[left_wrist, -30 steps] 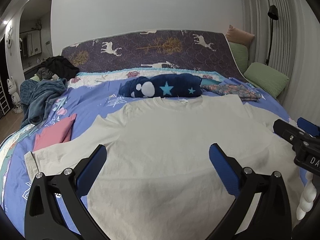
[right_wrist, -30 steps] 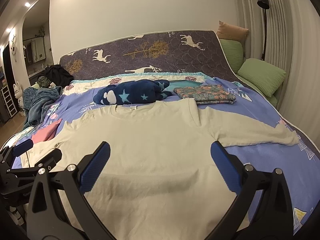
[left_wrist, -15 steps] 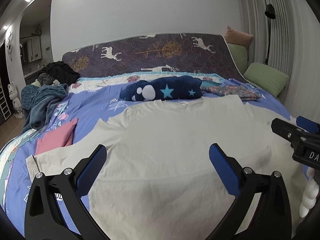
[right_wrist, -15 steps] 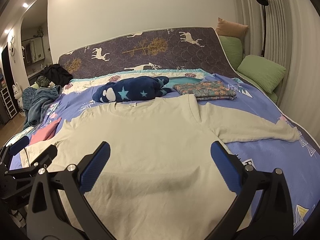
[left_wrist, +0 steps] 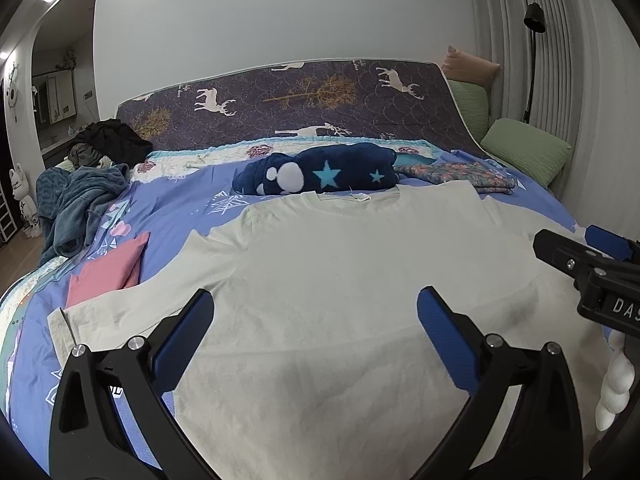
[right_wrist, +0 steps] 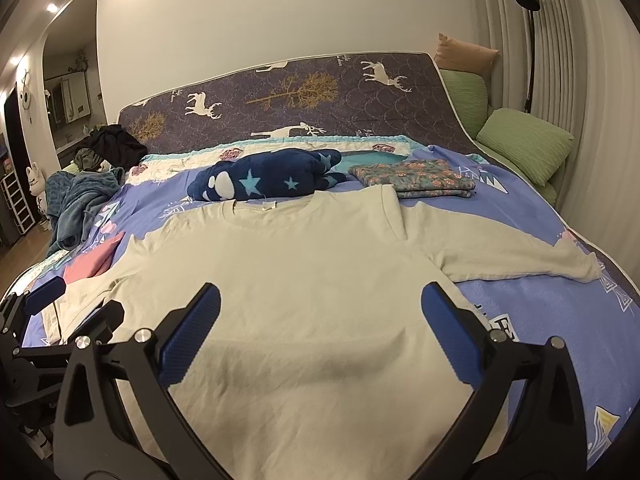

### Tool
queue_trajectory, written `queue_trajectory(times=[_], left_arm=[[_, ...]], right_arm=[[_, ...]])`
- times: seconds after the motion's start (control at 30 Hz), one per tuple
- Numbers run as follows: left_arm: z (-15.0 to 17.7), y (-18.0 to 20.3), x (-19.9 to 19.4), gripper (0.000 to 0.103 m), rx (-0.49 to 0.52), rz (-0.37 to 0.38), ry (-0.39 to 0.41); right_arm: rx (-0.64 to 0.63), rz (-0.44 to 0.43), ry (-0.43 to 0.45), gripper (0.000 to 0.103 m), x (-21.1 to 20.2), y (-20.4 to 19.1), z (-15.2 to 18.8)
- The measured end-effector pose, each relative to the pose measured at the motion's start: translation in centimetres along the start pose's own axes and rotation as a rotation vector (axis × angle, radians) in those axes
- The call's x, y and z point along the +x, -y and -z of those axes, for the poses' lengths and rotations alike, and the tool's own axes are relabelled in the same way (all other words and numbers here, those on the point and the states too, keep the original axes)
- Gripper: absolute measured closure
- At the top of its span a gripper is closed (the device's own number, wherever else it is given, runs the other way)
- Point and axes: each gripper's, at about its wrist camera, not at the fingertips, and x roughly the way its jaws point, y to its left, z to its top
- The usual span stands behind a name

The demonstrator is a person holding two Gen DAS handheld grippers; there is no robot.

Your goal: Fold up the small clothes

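Note:
A cream long-sleeved shirt lies spread flat on the bed, collar away from me, both sleeves stretched out sideways; it also shows in the right wrist view. My left gripper is open and empty, hovering above the shirt's lower left body. My right gripper is open and empty above the lower right body. The right gripper also shows at the right edge of the left wrist view, and the left gripper at the left edge of the right wrist view.
A navy star-print plush blanket lies just beyond the collar. A folded floral garment sits at the back right, a folded pink one at the left. A teal blanket is heaped at the left edge. Green pillows stand at the right.
Both grippers have drifted slightly back and up, so the shirt sits a little farther off in view. Both stay open. The shirt has not moved.

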Motion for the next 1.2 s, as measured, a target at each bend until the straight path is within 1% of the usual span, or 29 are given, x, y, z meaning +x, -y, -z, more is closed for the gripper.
queue_trajectory(times=[0.1, 0.37, 1.2], left_arm=[[0.0, 0.1, -0.2, 0.001, 0.006, -0.007, 0.021], [-0.1, 0.1, -0.4, 0.001, -0.001, -0.006, 0.02], [0.8, -0.9, -0.1, 0.001, -0.028, 0.006, -0.017]], right_arm=[[-0.001, 0.0, 0.0, 0.002, 0.0, 0.0, 0.0], [0.002, -0.004, -0.007, 0.002, -0.1, -0.1, 0.2], [-0.026, -0.014, -0.022, 0.002, 0.1, -1.1, 0.5]])
